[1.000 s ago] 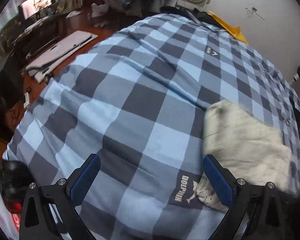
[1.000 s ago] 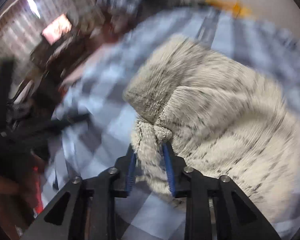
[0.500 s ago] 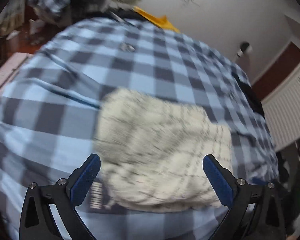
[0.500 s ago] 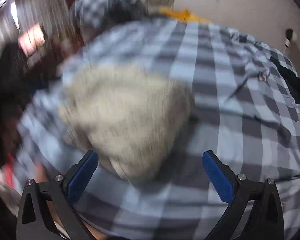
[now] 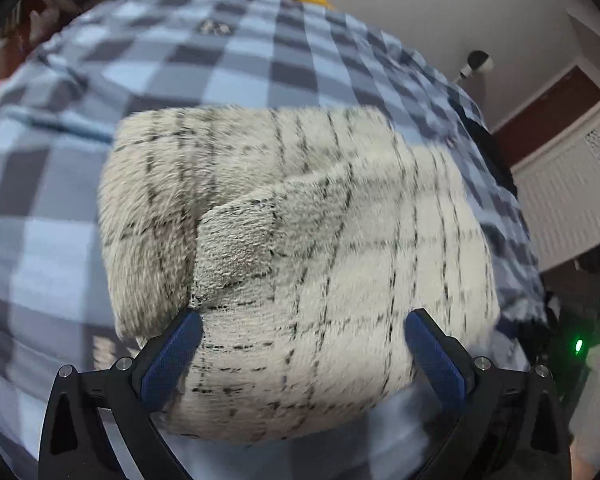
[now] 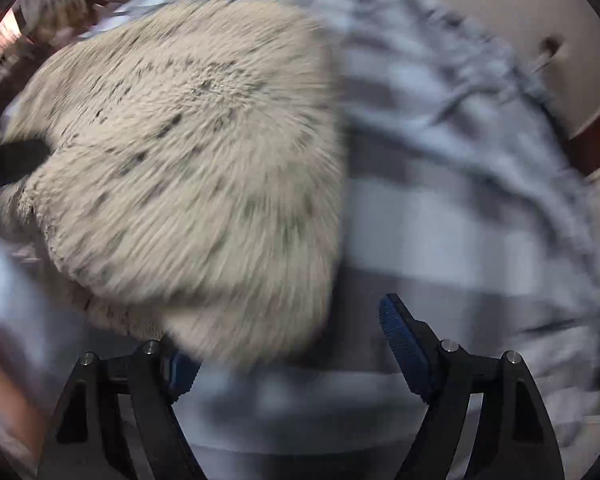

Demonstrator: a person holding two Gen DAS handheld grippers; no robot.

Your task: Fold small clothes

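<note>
lowering both spread, empty tools, left tool and right tool, its jaws just narrowed a little, onto the fuzzy cream garment bunched on the checked bed; pinch one loose edge, not the whole bundle

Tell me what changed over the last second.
The right gripper let go of the fuzzy garment: its jaws were pinching an edge, opened wide, then have just been closing a little, gripping nothing. Both grippers swung across the garment; the left gripper now faces it squarely. The left jaws stayed open and the garment stayed on the checked blanket.
</note>
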